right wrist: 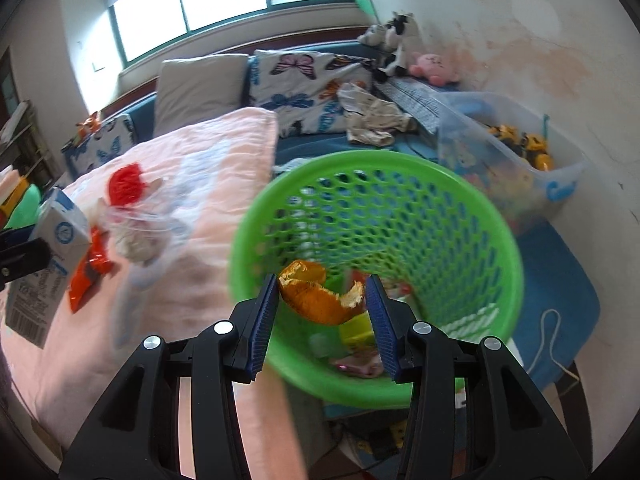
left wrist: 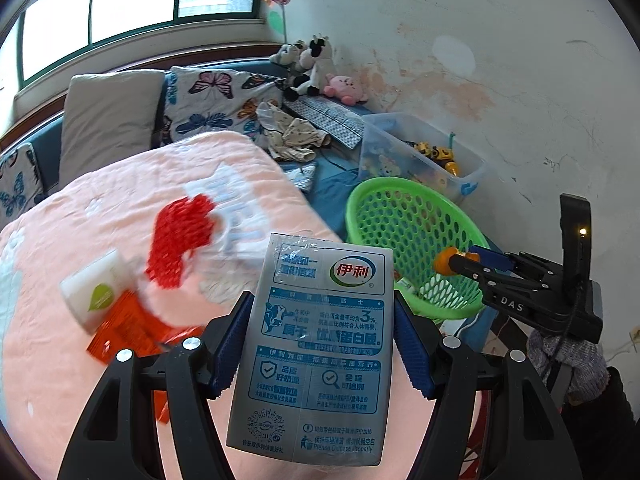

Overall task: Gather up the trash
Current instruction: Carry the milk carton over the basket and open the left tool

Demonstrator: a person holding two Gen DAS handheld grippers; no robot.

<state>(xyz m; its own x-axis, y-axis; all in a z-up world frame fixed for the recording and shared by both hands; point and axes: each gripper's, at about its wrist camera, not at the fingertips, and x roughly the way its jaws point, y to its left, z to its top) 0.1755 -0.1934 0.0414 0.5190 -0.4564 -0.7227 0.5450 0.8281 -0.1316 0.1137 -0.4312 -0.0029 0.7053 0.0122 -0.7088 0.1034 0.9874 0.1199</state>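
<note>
Clamped between the blue ribbed pads of the left gripper is a silver-grey milk carton with blue print and a red and green logo; its long axis runs along the fingers, the logo end pointing away toward the upper middle of the left wrist frame, the QR-code end at the lower edge. Both pads press its side edges.

Right gripper is partly closed on a curled orange peel, pith edge upward, its long axis lying across the frame from one pad to the other. The peel hangs over the mouth of a green perforated plastic basket, which fills the centre of the right wrist frame and holds wrappers at its bottom.

Left of the carton in the left wrist view, on a pink fleece blanket, lie a red foam fruit net, a white box with a green leaf mark and an orange foil wrapper, all blurred. At right centre, the right gripper reaches over the basket rim. Behind the basket stands a clear plastic bin of toys; butterfly-print cushions sit at upper left
</note>
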